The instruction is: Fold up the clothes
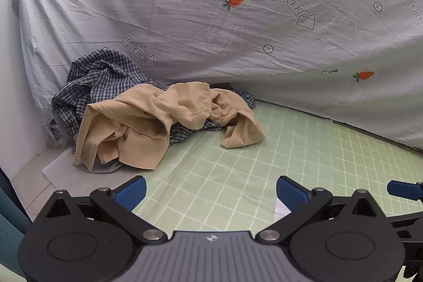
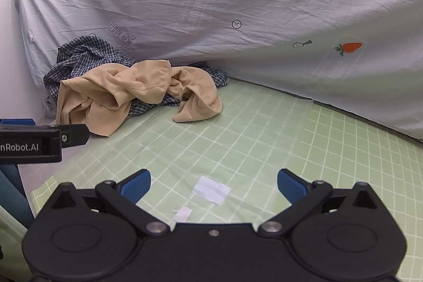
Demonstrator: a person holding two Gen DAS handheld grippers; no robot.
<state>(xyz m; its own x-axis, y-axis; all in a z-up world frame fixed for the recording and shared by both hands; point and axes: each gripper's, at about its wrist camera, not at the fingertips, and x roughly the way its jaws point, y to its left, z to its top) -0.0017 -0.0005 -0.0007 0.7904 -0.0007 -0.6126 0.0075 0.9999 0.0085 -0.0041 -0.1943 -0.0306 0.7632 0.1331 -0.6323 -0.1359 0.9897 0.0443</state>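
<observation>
A crumpled tan garment [image 1: 148,120] lies on top of a blue checked shirt [image 1: 105,75] in a heap at the far left of the green gridded table [image 1: 238,176]. The heap also shows in the right wrist view, tan garment [image 2: 127,91] over checked shirt [image 2: 84,54]. My left gripper [image 1: 211,189] is open and empty, well short of the heap. My right gripper [image 2: 214,184] is open and empty, over the table to the right of the left one. The left gripper's side [image 2: 39,142] shows at the left edge of the right wrist view.
A grey sheet printed with carrots and arrows [image 1: 238,17] hangs as a backdrop behind the table. Two white paper scraps [image 2: 211,190] lie on the table just ahead of my right gripper. The table's left edge [image 1: 53,176] is near the heap.
</observation>
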